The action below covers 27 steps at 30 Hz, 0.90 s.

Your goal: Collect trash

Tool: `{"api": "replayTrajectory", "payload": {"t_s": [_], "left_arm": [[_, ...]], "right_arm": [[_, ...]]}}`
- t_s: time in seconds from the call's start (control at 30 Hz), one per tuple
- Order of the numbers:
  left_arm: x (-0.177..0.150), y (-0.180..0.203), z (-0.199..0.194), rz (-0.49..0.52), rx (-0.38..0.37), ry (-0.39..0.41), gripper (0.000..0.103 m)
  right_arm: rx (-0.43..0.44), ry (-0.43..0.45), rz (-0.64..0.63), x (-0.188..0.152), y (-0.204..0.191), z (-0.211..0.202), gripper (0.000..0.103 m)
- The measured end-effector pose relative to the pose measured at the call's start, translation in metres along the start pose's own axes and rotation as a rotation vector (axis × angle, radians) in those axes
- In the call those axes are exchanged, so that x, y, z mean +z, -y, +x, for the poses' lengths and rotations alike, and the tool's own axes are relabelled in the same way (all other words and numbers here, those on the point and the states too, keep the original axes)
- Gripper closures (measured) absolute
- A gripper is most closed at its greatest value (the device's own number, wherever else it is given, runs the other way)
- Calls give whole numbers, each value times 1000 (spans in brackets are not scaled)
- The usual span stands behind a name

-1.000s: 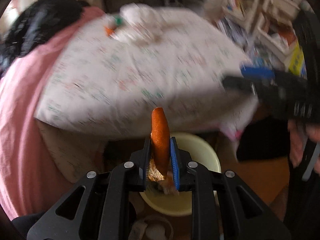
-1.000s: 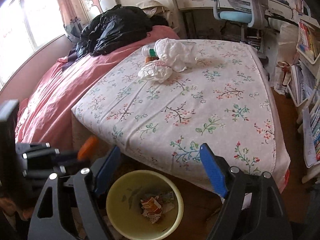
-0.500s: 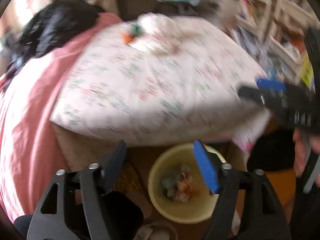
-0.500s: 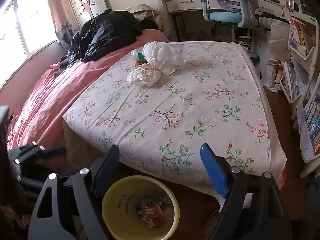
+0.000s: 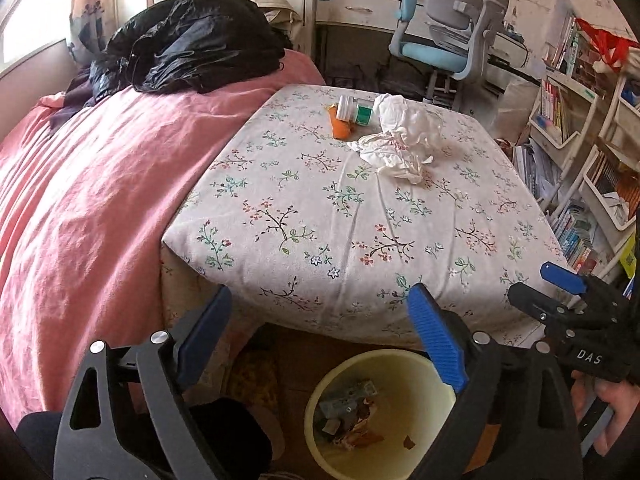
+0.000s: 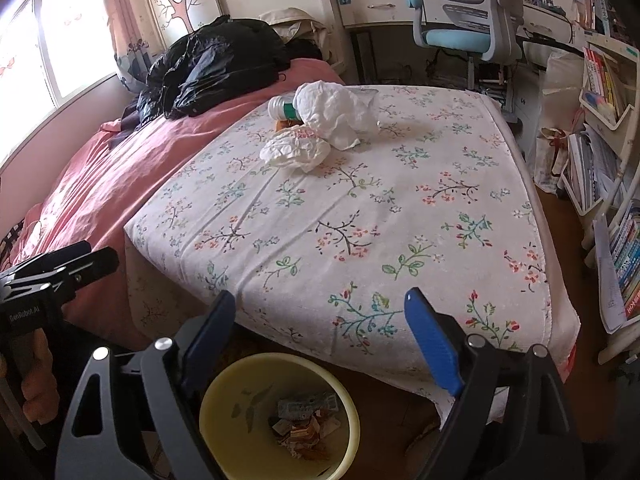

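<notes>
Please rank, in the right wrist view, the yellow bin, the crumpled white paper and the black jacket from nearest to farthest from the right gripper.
1. Yellow bin, directly below the right gripper.
2. Crumpled white paper, mid-bed on the floral sheet.
3. Black jacket, far left, by the window.

Daylit bedroom: floral-sheeted bed (image 6: 360, 208) (pink quilt (image 6: 104, 184) alongside), blue desk chair (image 6: 460, 36), crowded bookshelves (image 6: 612, 184).
</notes>
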<state>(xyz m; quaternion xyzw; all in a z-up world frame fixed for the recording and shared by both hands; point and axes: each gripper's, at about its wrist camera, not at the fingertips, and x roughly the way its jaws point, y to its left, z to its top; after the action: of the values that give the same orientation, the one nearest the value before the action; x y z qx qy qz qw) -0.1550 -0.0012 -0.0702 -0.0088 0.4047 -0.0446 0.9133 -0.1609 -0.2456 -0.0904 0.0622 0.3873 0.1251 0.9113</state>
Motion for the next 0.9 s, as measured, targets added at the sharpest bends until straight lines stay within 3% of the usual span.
{"api": "replayTrajectory", "payload": {"t_s": [0.9], "left_arm": [[2,0,0,-8,19,23,13]], "right_arm": [[-2,27,-16,1,-5,-3,20]]}}
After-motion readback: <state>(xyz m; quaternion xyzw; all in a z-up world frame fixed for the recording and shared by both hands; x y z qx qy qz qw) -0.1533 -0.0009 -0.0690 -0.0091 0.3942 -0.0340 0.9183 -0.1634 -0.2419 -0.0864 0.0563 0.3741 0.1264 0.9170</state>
